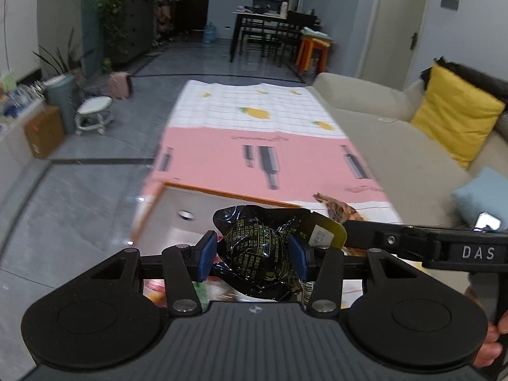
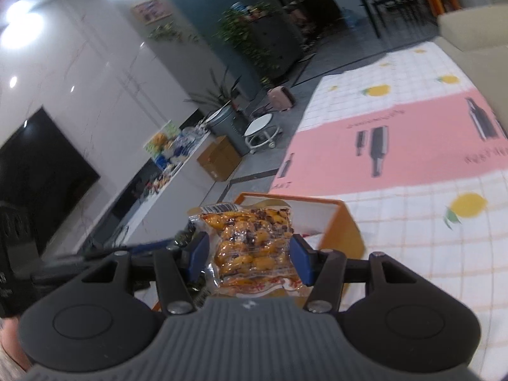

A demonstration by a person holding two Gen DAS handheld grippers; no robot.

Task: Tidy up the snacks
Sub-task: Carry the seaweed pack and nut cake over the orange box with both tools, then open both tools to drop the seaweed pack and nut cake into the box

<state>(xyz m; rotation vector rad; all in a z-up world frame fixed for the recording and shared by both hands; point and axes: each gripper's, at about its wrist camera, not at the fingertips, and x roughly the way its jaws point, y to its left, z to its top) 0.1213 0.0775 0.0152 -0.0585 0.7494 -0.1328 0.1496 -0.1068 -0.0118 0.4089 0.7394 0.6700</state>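
Note:
In the left wrist view my left gripper (image 1: 253, 254) is shut on a crumpled black snack packet (image 1: 254, 250) with gold print, held above an orange-rimmed white box (image 1: 177, 203). The right gripper's black arm (image 1: 412, 241) reaches in from the right, with a clear packet's end (image 1: 336, 206) showing past it. In the right wrist view my right gripper (image 2: 249, 255) is shut on a clear packet of yellow-brown snacks (image 2: 250, 241), lifted over the same orange box (image 2: 343, 231). Both blue pads press the packet sides. The box's contents are mostly hidden.
The box stands on a table with a pink, white-grid lemon-print cloth (image 1: 260, 146). A beige sofa (image 1: 397, 146) with a yellow cushion (image 1: 454, 123) runs along the right. A white stool (image 1: 93, 117), a cardboard box (image 1: 43, 133) and a TV cabinet (image 2: 152, 197) stand left.

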